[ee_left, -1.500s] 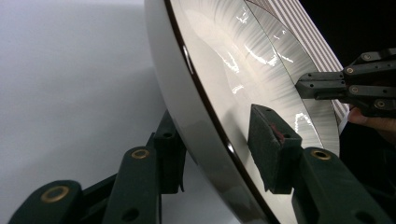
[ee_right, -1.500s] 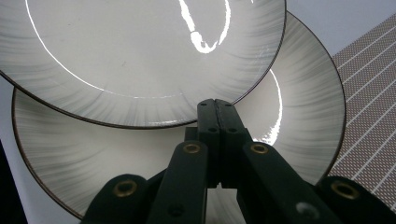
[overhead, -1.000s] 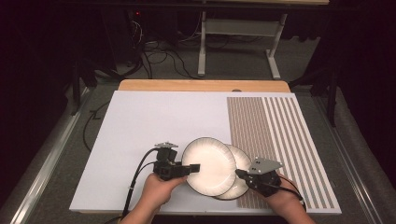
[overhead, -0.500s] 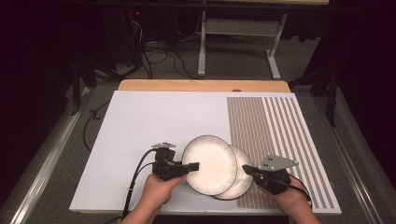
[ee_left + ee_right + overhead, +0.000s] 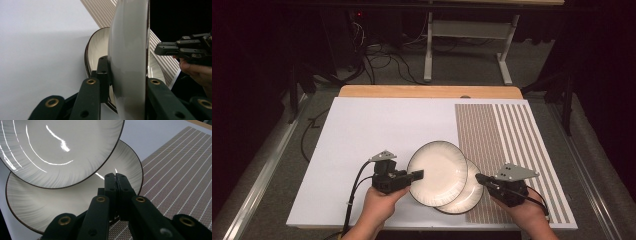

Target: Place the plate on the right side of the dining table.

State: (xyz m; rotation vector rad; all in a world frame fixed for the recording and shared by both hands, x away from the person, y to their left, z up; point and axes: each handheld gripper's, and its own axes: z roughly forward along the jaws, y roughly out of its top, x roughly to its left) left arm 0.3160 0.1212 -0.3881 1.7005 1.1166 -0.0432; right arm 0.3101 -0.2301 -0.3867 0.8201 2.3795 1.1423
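Note:
Two white plates with thin dark rims lie near the front edge of the white board. The upper plate (image 5: 439,170) (image 5: 57,147) is raised and tilted, overlapping the lower plate (image 5: 472,193) (image 5: 75,200), which lies flat. My left gripper (image 5: 418,175) (image 5: 127,77) is shut on the upper plate's left rim; in the left gripper view that plate (image 5: 127,37) stands edge-on between the jaws. My right gripper (image 5: 478,178) (image 5: 115,178) is shut with nothing between its fingers, hovering at the lower plate's right rim. It also appears in the left gripper view (image 5: 160,48).
The white board (image 5: 372,130) has a brown striped placemat (image 5: 507,135) on its right part, partly under the lower plate. A wooden table edge (image 5: 427,91) runs behind. Cables (image 5: 377,55) and a metal table frame (image 5: 429,45) lie on the floor beyond.
My right gripper has drawn back a little to the right, off the lower plate's rim. The left gripper and the upper plate have barely moved.

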